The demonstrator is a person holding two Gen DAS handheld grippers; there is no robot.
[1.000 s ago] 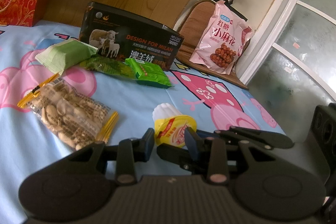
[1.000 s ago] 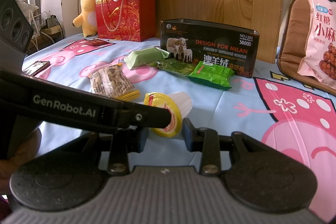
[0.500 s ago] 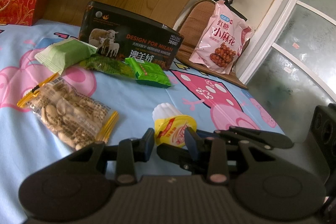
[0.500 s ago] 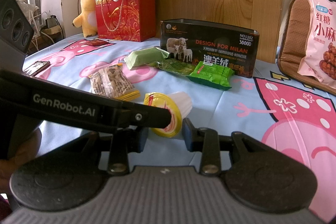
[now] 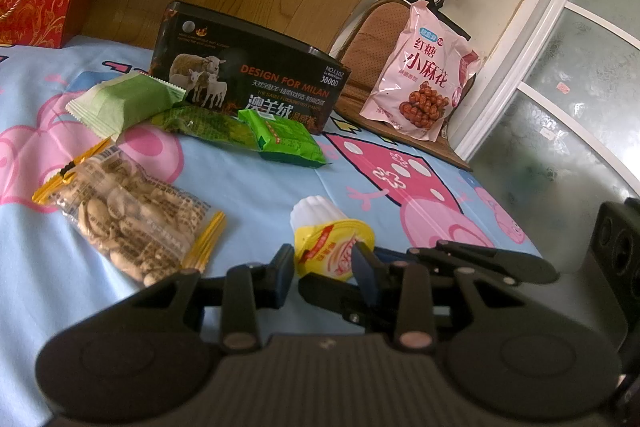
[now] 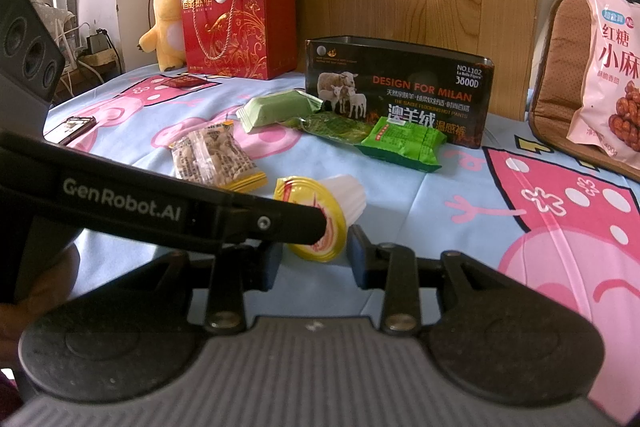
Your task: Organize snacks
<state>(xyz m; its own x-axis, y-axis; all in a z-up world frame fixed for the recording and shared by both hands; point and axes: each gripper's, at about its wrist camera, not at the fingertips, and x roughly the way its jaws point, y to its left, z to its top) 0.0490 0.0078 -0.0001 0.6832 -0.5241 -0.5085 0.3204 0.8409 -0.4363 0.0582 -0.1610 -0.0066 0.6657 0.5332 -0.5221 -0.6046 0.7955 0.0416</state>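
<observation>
- Left gripper and right gripper, fingers apart, are flanking the jelly cup lying on the bed.
- Bare sheet is lying between cup and tin box.

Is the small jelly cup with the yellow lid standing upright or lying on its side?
On its side. The jelly cup lies on the bedsheet, yellow lid facing the grippers, white ribbed body pointing away.
</observation>
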